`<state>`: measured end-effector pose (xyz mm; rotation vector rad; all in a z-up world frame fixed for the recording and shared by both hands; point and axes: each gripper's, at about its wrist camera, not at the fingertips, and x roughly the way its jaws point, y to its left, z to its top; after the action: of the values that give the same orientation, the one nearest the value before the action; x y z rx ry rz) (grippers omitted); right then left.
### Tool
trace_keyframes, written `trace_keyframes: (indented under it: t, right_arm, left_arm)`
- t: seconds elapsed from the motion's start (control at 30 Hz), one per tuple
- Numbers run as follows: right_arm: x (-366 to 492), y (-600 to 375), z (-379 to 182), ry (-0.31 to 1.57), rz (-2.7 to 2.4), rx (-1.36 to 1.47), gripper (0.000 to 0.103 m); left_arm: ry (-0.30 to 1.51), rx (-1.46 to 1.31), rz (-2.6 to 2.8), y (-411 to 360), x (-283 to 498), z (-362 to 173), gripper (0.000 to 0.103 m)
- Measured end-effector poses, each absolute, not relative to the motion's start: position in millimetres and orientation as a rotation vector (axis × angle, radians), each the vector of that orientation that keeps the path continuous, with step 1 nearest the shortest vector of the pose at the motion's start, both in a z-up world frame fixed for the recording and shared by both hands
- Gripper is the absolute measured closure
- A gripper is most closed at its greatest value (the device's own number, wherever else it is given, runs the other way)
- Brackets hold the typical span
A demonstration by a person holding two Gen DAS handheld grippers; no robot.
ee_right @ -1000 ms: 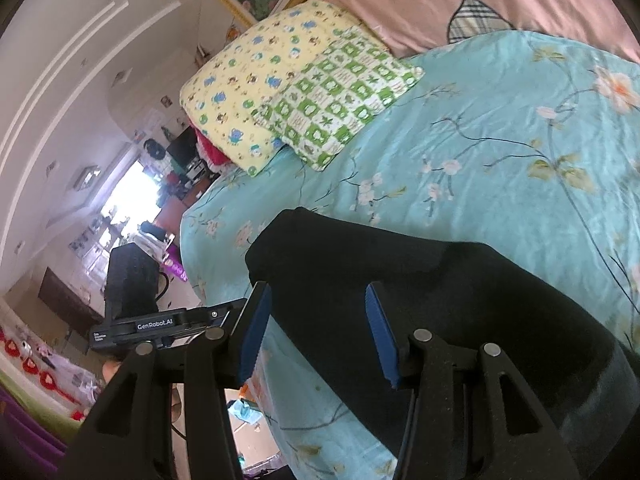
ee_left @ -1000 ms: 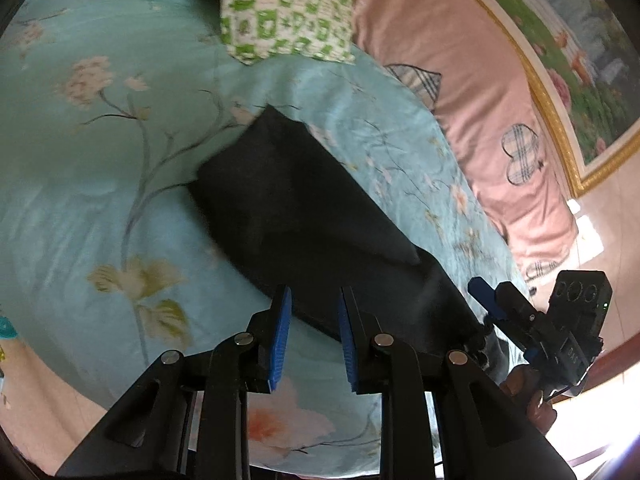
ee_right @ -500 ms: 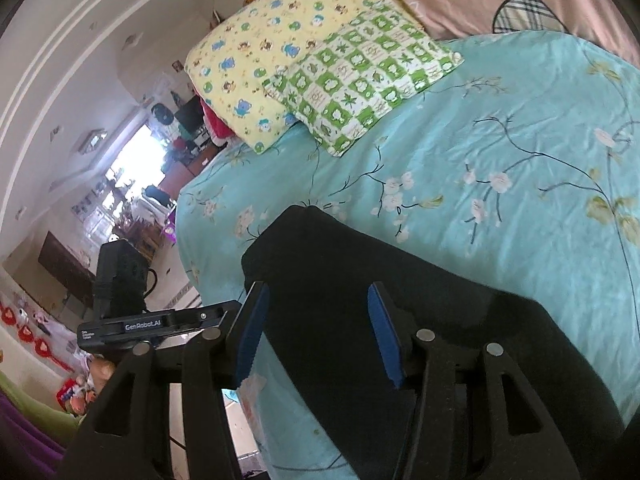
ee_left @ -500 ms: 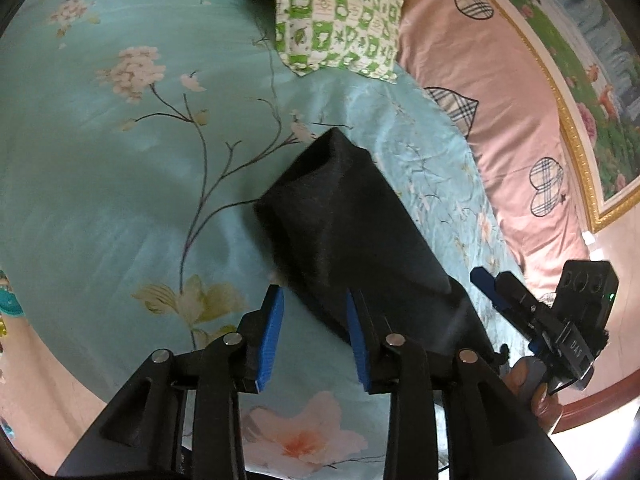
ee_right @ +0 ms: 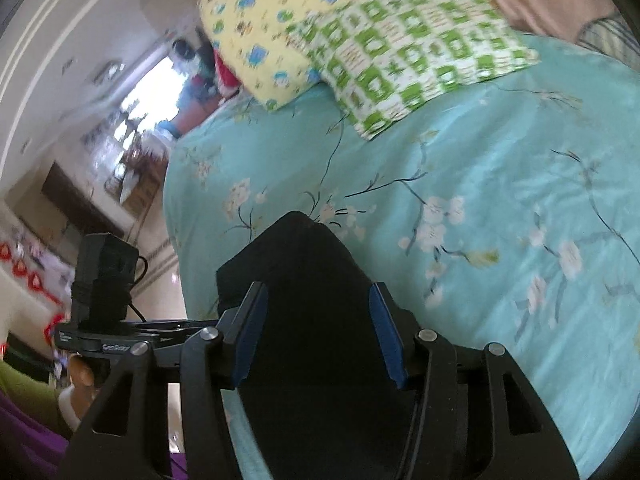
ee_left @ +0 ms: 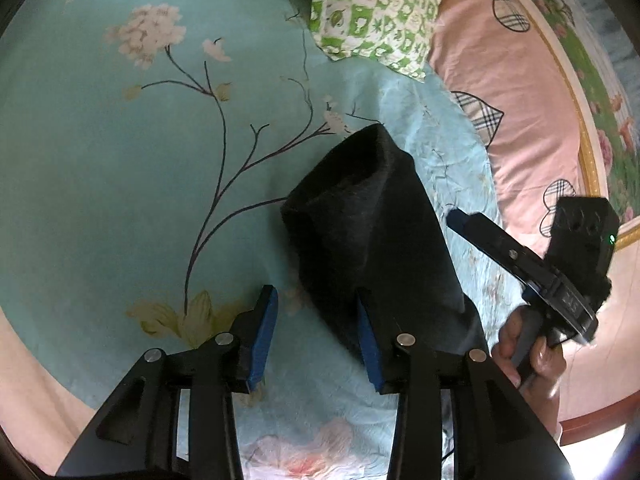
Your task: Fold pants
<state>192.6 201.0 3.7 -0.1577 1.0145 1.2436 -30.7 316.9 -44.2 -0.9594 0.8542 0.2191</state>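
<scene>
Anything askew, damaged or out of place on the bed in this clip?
Nothing damaged or spilled. The folded black fabric pants lie diagonally on the turquoise floral bedsheet, with their far corner humped up rather than flat. The green-and-white checked pillow sits where a pillow belongs.

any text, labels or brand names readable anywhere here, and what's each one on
"GenRobo": white lettering on the side of the left tool, seen from the right wrist view; the word's end is hidden behind the near finger.
A smaller white label above it on the same body: too blurred to read.
Light markings on the right tool body near the hand: too blurred to read.
Nothing readable on the pants or the green checked pillow.
</scene>
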Motion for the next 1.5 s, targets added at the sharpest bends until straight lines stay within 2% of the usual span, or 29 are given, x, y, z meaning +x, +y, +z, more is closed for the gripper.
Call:
trace_keyframes:
  t: [0.2, 0.5, 0.57, 0.63, 0.67, 0.73, 0.9, 1.17, 1.5]
  right_arm:
    - [211.1, 235.6, -14.8, 1.093, 1.283, -0.273, 0.048]
    - [219.6, 266.9, -31.2, 1.141, 1.315, -0.39, 0.049]
    - [219.4, 270.8, -30.5, 1.14, 1.334, -0.405, 0.056]
    - [218.8, 274.6, -30.1, 1.152, 1.358, -0.406, 0.069]
    - [217.1, 276.2, -29.5, 1.151, 1.361, -0.415, 0.069]
    - [214.0, 275.7, -27.2, 1.14, 1.362, -0.42, 0.073]
    - [212.0, 260.2, -13.9, 1.115, 1.369, -0.34, 0.079]
    - [207.6, 213.8, 27.2, 1.034, 1.372, -0.169, 0.081]
    - [191.3, 117.7, 74.7, 0.897, 1.305, 0.042, 0.083]
  left_arm:
    - [0.855, -0.974, 0.216, 317.9, -24.9, -48.5, 0.059]
    - [0.847, -1.012, 0.204, 326.7, -13.6, -53.4, 0.062]
    - [0.85, -0.987, 0.209, 324.5, -9.2, -52.4, 0.063]
    - [0.852, -0.96, 0.216, 321.6, -6.8, -50.8, 0.067]
    - [0.855, -0.948, 0.216, 320.3, -5.5, -50.7, 0.075]
    - [0.852, -0.952, 0.211, 319.1, -4.7, -50.8, 0.078]
    - [0.823, -0.922, 0.196, 310.4, -6.9, -35.9, 0.084]
    - [0.74, -0.842, 0.111, 280.4, -7.2, 11.5, 0.085]
    - [0.685, -0.709, -0.081, 202.4, 2.6, 71.7, 0.085]
